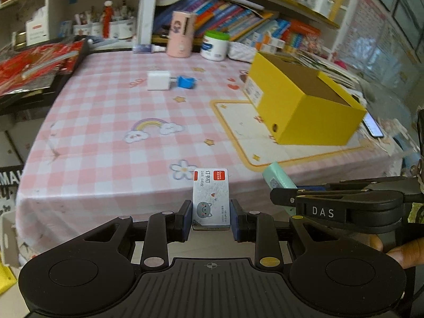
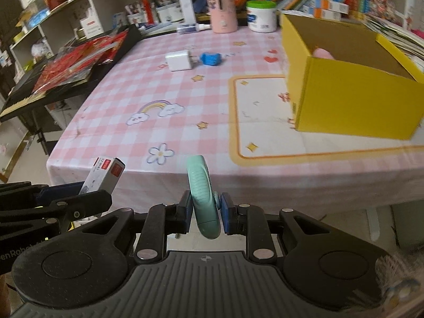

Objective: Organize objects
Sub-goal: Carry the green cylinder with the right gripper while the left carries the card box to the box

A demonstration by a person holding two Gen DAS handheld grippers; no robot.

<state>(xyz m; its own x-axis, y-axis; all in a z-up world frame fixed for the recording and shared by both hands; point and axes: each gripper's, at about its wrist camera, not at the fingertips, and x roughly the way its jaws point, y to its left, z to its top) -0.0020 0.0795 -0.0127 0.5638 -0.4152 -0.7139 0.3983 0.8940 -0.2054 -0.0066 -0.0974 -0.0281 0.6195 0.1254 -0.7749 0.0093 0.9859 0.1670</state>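
Left gripper [image 1: 211,218]: matt black plastic, blue pads, clamped on a glossy printed paper staple box [image 1: 211,198]; right gripper [image 2: 206,213], same build, pinches a smooth matt mint plastic case [image 2: 203,198]. Tablecloth [image 1: 111,122] is smooth pink-check, slight sheen. At 2 o'clock, yellow box [image 2: 352,106] is matt cardboard, raw brown inside; at 12 o'clock, charger [image 2: 179,60] is glossy white plastic.

Soft even indoor light, fisheye-bent edges, slight motion blur.
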